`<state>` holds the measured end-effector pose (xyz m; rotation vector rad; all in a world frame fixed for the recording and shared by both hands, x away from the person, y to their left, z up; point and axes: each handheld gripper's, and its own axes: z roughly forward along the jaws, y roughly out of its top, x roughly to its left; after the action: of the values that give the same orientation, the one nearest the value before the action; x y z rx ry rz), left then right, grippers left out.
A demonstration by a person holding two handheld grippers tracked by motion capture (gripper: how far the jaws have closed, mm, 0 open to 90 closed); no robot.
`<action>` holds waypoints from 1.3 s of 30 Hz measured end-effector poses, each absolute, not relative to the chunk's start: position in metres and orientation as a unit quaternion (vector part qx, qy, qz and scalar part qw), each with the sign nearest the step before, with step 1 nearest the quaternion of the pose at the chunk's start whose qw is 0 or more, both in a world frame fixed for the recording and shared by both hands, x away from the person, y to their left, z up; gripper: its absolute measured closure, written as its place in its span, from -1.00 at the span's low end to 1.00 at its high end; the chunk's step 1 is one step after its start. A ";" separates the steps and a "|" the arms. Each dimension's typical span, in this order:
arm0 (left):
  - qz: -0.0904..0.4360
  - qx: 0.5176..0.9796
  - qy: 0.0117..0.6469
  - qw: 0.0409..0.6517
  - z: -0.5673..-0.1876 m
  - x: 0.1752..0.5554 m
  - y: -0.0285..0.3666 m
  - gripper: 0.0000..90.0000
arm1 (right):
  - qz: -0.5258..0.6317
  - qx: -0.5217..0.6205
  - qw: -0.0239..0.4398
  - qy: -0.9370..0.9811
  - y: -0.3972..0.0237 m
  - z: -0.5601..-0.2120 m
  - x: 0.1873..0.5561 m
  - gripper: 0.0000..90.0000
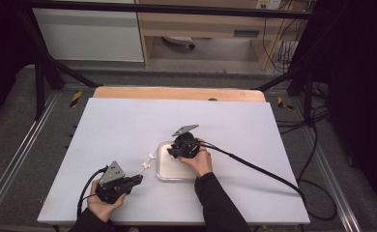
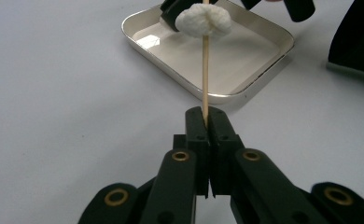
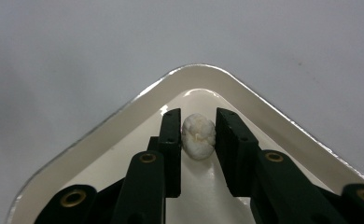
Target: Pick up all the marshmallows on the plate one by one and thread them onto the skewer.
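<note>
two grippers, one in each of my hands, work over the white table (image 1: 128, 121). my left gripper (image 2: 207, 122) is clenched tight on the near end of a thin wooden skewer (image 2: 205, 70); the stick runs straight out from between its pads and reaches over the edge of a shallow metal tray (image 2: 264, 70). a white marshmallow (image 2: 203, 21) sits on the skewer at its far part, above the tray. in the high view my left gripper (image 1: 137, 180) rests low on the table, left of the tray (image 1: 165, 174), with small white pieces (image 1: 149, 162) strung along the stick between them.

my right gripper (image 3: 198, 135) hangs over the tray's corner (image 3: 203, 72), and the marshmallow (image 3: 199, 136) lies right between its two jaws. the left pad looks pressed against it, the right pad is at its edge with barely a sliver between; i cannot tell whether the grip is firm. in the high view that right gripper (image 1: 173, 152) sits above the tray's middle.
</note>
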<state>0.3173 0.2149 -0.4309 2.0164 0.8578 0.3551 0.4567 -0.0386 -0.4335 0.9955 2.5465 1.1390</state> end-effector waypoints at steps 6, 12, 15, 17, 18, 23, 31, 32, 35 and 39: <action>0.144 0.814 0.343 0.446 -0.430 0.316 0.213 0.96 | 0.424 0.330 0.065 0.841 -0.048 -0.406 0.447 0.65; 0.144 0.815 0.340 0.448 -0.430 0.315 0.212 0.96 | 0.463 0.321 0.039 0.825 -0.063 -0.388 0.434 0.66; 0.144 0.814 0.337 0.450 -0.429 0.314 0.211 0.96 | 0.481 0.317 0.031 0.817 -0.070 -0.383 0.428 0.65; 0.145 0.814 0.336 0.451 -0.429 0.314 0.210 0.96 | 0.495 0.318 0.025 0.808 -0.076 -0.380 0.425 0.65; 0.146 0.814 0.335 0.452 -0.429 0.313 0.209 0.96 | 0.502 0.319 0.022 0.804 -0.079 -0.379 0.423 0.65; 0.146 0.814 0.329 0.456 -0.428 0.312 0.208 0.96 | 0.537 0.322 0.009 0.780 -0.095 -0.373 0.416 0.65; 0.145 0.815 0.322 0.459 -0.428 0.310 0.204 0.96 | 0.583 0.311 -0.017 0.751 -0.105 -0.363 0.408 0.65; 0.146 0.816 0.320 0.459 -0.428 0.310 0.204 0.96 | 0.589 0.310 -0.024 0.746 -0.104 -0.362 0.408 0.65; 0.144 0.816 0.319 0.459 -0.429 0.310 0.203 0.97 | 0.599 0.308 -0.037 0.738 -0.102 -0.362 0.407 0.65; 0.143 0.818 0.315 0.460 -0.429 0.309 0.201 0.96 | 0.598 0.305 -0.048 0.740 -0.099 -0.365 0.407 0.65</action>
<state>0.3091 0.2005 -0.4286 2.0129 0.7742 0.3524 0.4070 -0.0994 -0.3645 0.9887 2.3973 1.9372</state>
